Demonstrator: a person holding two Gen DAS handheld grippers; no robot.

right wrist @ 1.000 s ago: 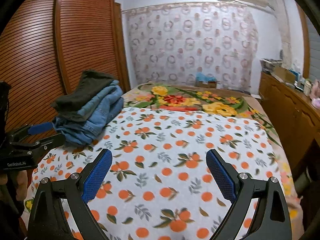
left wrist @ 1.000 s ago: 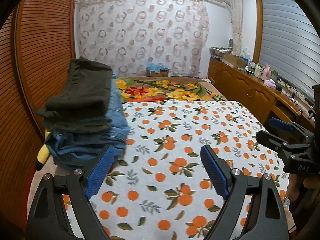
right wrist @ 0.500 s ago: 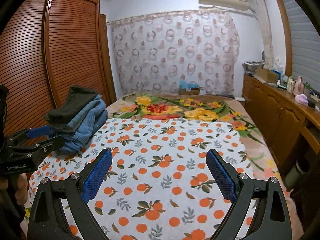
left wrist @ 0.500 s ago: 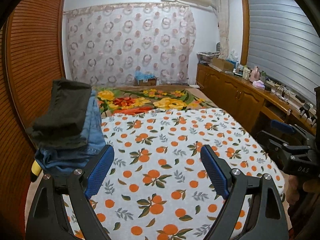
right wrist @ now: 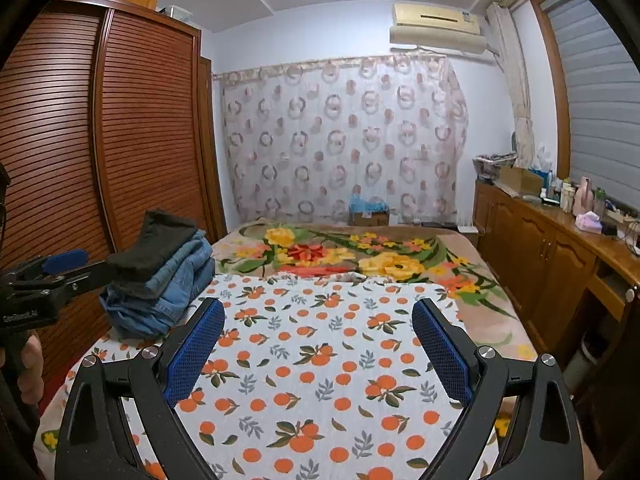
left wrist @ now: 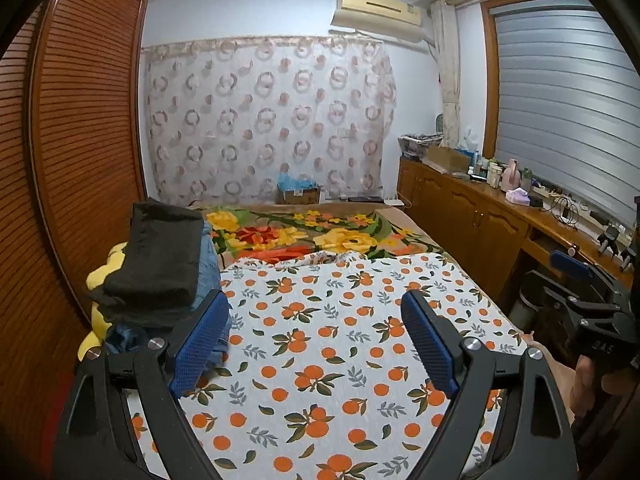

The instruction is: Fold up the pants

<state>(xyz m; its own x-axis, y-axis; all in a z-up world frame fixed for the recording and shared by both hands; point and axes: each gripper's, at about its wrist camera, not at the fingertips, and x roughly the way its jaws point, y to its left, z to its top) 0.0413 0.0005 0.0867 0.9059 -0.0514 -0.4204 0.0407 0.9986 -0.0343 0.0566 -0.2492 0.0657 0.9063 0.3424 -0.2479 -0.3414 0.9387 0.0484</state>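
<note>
Left gripper (left wrist: 316, 344) jaws spread wide and empty, right gripper (right wrist: 318, 350) jaws likewise, both held level

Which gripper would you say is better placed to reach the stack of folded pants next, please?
Probably the left gripper: the stack of folded pants sits just beyond its left finger, while the right gripper faces the orange-print sheet. Both are open.

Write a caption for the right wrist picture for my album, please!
Open right gripper above the orange-print sheet, folded pants stack at left.
</note>
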